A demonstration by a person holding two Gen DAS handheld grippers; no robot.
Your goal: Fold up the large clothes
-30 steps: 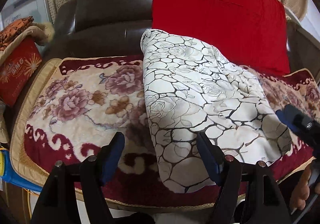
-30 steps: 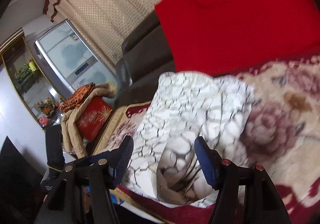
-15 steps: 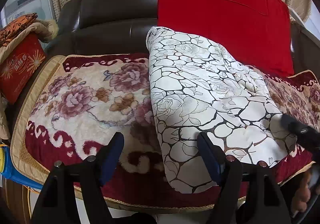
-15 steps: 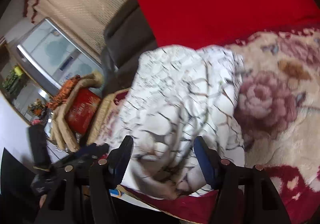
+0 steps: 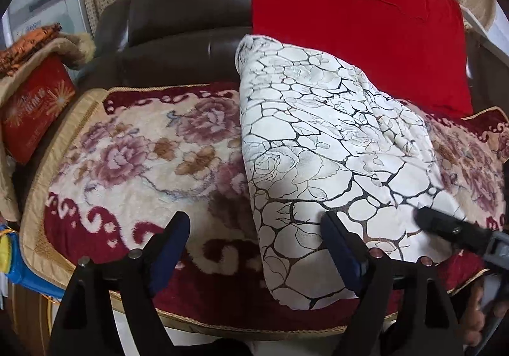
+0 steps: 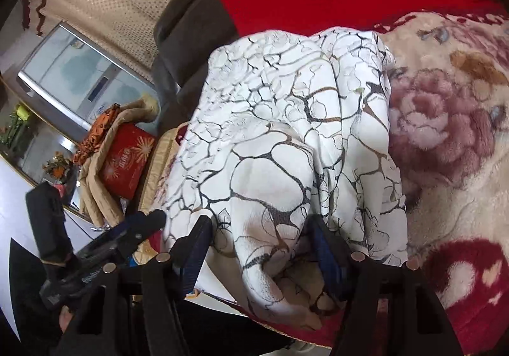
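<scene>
A white garment point(image 5: 318, 146) with a dark cracked-stone print lies folded in a long strip across the floral sofa cover point(image 5: 143, 159), from the backrest to the front edge. My left gripper point(image 5: 254, 248) hovers over the front edge; its jaws are opening, and only the garment's left edge shows between them, untouched. My right gripper point(image 6: 259, 244) is low over the garment's point(image 6: 270, 140) near right end. A bunched fold of cloth sits between its spread fingers, and the pads do not visibly press it. Each view also shows the other gripper: the right gripper point(image 5: 445, 227) and the left gripper point(image 6: 140, 225).
A red quilt point(image 5: 350, 22) leans on the dark leather backrest point(image 5: 184, 16). A red box point(image 5: 35, 105) under folded blankets sits at the sofa's left end, with a blue and yellow item point(image 5: 9, 260) below. A white appliance point(image 6: 70, 70) and a curtain stand behind. A hand point(image 5: 474, 318) shows low right.
My right gripper has sunk toward the garment's near end, and the cloth now bulges between its fingers. The left gripper's fingers stand a little wider apart. The garment lies as before.
</scene>
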